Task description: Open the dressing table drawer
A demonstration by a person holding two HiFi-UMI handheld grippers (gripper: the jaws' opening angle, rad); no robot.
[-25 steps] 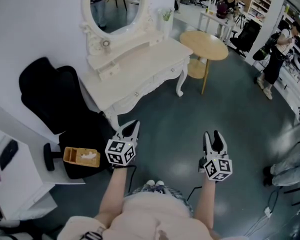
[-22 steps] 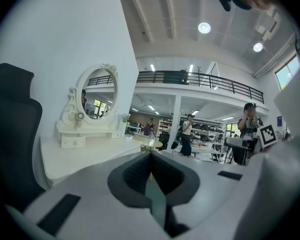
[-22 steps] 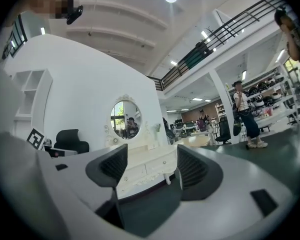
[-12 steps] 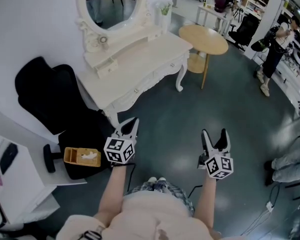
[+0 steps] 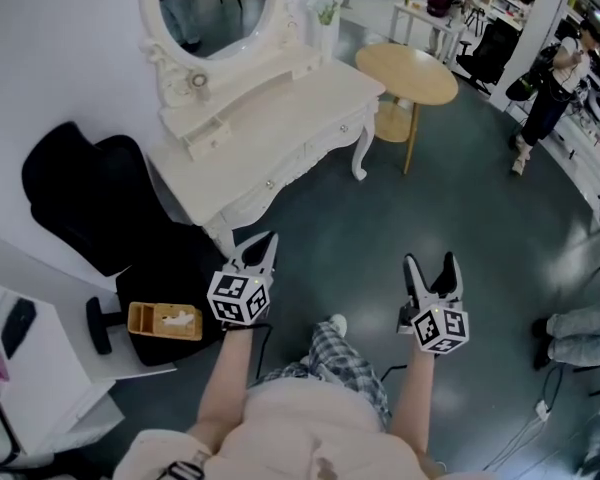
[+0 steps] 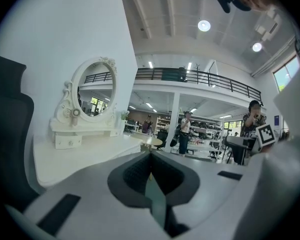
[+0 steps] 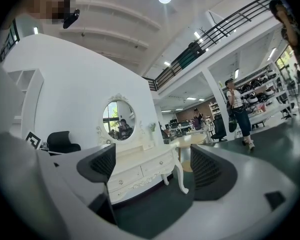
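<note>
Right gripper view: right hand-held gripper [image 7: 152,170] spread, empty.

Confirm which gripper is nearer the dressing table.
Left. The left gripper is just off the dressing table's near corner, jaws shut. The right gripper is farther out over the floor, jaws apart.

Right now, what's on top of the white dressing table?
An oval mirror on a shelf with a tiny drawer, plus a small plant. The dressing table has its front drawers shut, so their insides are hidden.
</note>
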